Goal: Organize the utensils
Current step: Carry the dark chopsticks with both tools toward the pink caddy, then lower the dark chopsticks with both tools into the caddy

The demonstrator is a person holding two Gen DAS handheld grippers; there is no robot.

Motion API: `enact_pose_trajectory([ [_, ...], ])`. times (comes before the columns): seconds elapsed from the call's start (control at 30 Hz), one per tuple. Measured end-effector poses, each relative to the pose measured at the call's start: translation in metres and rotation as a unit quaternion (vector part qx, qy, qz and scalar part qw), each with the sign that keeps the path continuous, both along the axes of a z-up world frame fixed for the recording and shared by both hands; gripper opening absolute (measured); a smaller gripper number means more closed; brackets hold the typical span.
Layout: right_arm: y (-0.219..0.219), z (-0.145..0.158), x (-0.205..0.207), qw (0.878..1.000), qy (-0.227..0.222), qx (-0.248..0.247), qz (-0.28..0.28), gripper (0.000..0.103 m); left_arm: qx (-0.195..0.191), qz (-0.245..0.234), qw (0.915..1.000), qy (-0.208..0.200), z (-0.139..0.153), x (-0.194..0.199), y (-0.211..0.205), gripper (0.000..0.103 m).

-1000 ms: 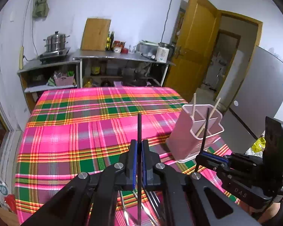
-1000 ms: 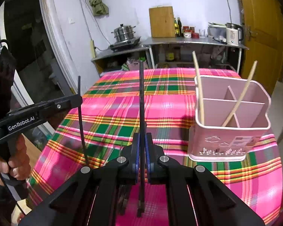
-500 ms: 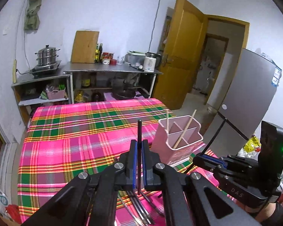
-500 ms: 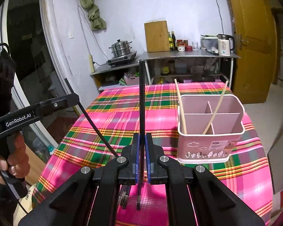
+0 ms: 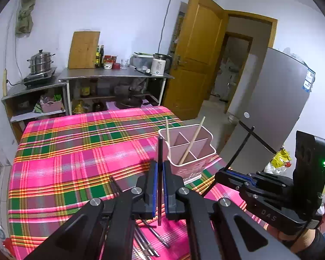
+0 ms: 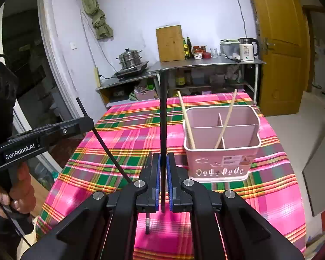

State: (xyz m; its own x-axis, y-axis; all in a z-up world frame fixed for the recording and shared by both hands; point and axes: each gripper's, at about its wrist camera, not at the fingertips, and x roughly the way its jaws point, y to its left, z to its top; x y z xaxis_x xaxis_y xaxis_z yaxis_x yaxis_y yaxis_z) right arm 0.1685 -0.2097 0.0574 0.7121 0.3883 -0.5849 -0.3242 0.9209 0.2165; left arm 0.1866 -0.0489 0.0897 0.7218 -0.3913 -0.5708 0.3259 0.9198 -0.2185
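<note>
A pink divided utensil holder (image 5: 189, 151) (image 6: 222, 149) stands on the plaid tablecloth with two wooden chopsticks (image 6: 225, 121) in it. My left gripper (image 5: 160, 173) is shut on a black chopstick (image 5: 160, 162), held upright, left of and nearer than the holder. My right gripper (image 6: 163, 164) is shut on another black chopstick (image 6: 163, 119), also upright, left of the holder. Several more dark chopsticks (image 5: 145, 240) lie on the cloth beneath the left gripper. Each gripper shows in the other's view, the right (image 5: 225, 172) and the left (image 6: 84, 122).
The table (image 5: 75, 151) carries a pink and green plaid cloth. Behind it stand metal shelves with a steamer pot (image 5: 41, 61), a cutting board (image 5: 83, 49), bottles and a kettle (image 5: 159, 67). A wooden door (image 5: 195, 60) and a grey fridge (image 5: 275, 108) are to the right.
Both grippers have risen and pulled back from the holder, which now looks smaller and lower. The right gripper's chopstick tilts more in the left view. Both grips stay shut.
</note>
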Motion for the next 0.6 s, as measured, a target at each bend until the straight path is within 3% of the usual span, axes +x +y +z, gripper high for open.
enact_pose_trajectory([
  [0.4,-0.02,0.01,-0.001,1.0,-0.006,-0.002,-0.023,0.006,-0.01,-0.019,0.9997,0.006,0.003,0.005,-0.018,0.004],
  [0.6,-0.036,0.022,0.003,0.999,-0.015,0.003,-0.039,0.006,-0.026,-0.025,0.9994,0.005,0.018,0.019,-0.021,0.004],
])
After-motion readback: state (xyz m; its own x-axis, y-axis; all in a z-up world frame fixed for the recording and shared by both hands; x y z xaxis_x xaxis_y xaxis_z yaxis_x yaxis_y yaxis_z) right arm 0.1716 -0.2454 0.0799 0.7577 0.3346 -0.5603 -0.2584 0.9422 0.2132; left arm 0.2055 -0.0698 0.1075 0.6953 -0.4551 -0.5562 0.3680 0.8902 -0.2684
